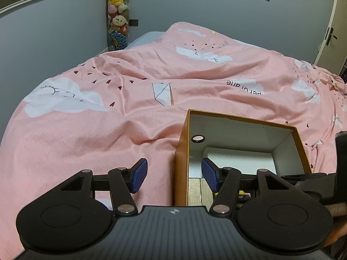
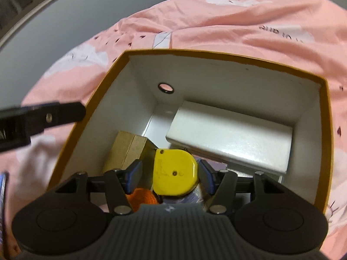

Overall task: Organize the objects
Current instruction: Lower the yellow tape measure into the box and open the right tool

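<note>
A big pink blanket with white clouds covers the bed. On it sits an open orange box with white walls inside; its long side runs from near to far.

Inside the box, a white box lies flat at the far right, its long side going left to right. A brown wooden block stands by the left wall.

The yellow tape measure is low in the box, flat face up, between the right gripper pads. The pads sit beside it with small gaps, so it looks let go. Its near edge is hidden by the gripper. Something orange beside it is mostly hidden.

The left gripper is spread wide across the box's left wall, squeezing nothing.
</note>
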{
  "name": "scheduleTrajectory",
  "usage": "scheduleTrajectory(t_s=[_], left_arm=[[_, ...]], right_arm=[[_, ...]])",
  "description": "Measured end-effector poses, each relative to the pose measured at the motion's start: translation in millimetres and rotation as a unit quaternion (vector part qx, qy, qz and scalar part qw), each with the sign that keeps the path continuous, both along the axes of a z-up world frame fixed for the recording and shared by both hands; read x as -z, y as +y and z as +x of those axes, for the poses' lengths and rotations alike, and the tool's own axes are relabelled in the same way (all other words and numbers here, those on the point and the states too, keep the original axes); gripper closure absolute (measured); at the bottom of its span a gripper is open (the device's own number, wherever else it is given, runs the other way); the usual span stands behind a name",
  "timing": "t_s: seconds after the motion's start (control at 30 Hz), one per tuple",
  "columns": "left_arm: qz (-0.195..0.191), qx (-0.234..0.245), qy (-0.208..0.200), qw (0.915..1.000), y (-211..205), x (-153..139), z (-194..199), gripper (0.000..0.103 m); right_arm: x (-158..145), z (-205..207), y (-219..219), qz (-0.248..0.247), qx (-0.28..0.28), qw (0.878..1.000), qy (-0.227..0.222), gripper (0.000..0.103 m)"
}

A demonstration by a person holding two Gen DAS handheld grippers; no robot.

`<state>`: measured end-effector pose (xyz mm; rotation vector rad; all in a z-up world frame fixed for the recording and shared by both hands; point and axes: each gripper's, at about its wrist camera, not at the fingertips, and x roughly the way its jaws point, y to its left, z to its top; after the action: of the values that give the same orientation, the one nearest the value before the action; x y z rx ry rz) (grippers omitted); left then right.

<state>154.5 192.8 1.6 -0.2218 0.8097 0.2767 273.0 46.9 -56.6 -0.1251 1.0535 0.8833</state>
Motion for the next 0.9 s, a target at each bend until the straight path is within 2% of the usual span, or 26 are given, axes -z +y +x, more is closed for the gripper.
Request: scheduleTrajectory(t_s=[0.07,0.23,0.33,0.4,0.47,0.5,0.57,0.63,0.8,0.9], left_arm=[[-0.001,0.001,-0.001,1.0,-0.6,-0.5,-1.3,0.035],[-0.002,0.001,-0.007,1.0,-1.4,-2.0,-4.0,0.035],[-0.003,0.0,-0.007,1.0,-1.2,-2.1,-4.1,0.035],[-0.003,-0.001,-0.007,1.0,-0.6,-2.2,-4.0,0.035],[-0.005,-0.003,-0.008,1.0,0.6,-2.1,-4.6,0.035],[-0.006,-0.004,-0.007,0.9999,1.4,-2.0,-4.8,0.035],[-0.007,-0.006,-0.008,0.9999,2.4,-1.5,-5.2,0.035],[-0.009,-0.007,-0.009,0.9999,2.6,-1.7,-5.4,0.035],[-0.005,-0.001,-0.013,0.9999,-0.7,-5.0,-8.4,0.035],[-0.002,0.006,-0.016,0.9999,-6.5,-9.2,-11.3,0.035]], right_arm=[[1.5,4.4,-4.6,0.001,0.018,1.0,0.017,0.051],[11.6,8.6,-13.0,-0.012,0.049,0.998,0.043,0.055],[17.1,10.8,-16.7,0.013,0.061,0.995,0.08,0.064],[17.3,11.3,-17.2,0.02,0.077,0.993,0.089,0.067],[15.4,10.1,-18.3,0.029,0.087,0.991,0.093,0.082],[13.8,9.9,-19.1,0.037,0.088,0.991,0.097,0.083],[10.9,6.8,-18.2,0.048,0.08,0.989,0.112,0.095],[9.4,3.2,-15.8,0.054,0.068,0.989,0.118,0.095],[5.4,-1.6,-14.4,0.045,0.061,0.993,0.094,0.095],[-1.1,-5.7,-20.0,0.045,0.061,0.994,0.077,0.089]])
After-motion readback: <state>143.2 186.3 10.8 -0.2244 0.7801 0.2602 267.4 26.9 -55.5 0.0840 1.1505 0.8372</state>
